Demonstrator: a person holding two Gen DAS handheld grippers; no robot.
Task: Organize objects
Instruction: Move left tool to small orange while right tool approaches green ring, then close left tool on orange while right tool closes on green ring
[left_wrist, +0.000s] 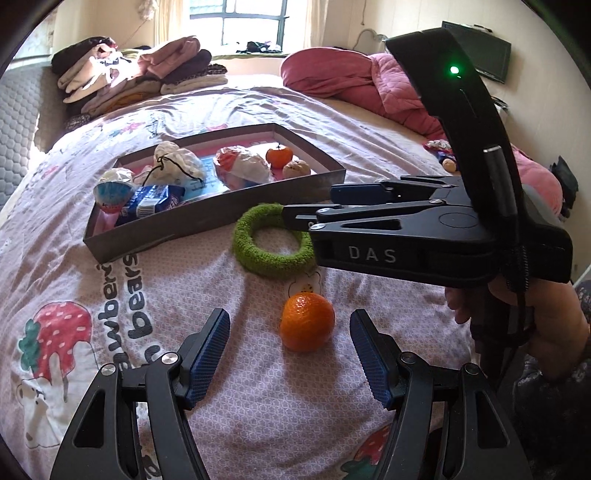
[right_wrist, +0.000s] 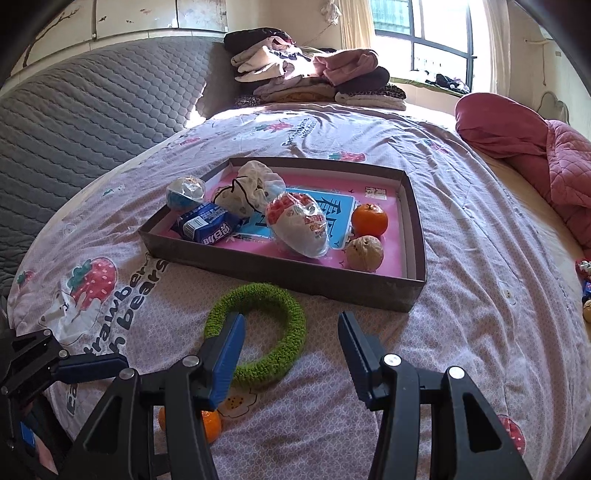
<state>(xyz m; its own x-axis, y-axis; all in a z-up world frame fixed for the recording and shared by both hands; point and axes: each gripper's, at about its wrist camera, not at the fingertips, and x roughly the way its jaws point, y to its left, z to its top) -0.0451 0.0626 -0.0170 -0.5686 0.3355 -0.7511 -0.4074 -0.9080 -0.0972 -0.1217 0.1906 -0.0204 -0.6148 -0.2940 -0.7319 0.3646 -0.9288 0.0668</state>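
Observation:
A shallow brown box with a pink floor lies on the bedsheet; it also shows in the left wrist view. It holds a tangerine, a walnut, wrapped snacks and a blue packet. A loose tangerine lies on the sheet between my open left gripper's fingers. A green fuzzy ring lies in front of the box. My right gripper is open over the ring, its left finger above the ring's hole.
Folded clothes are stacked at the bed's far side by the window. A pink quilt is bunched at the right. Small items lie on the sheet at the far right. A grey padded headboard stands on the left.

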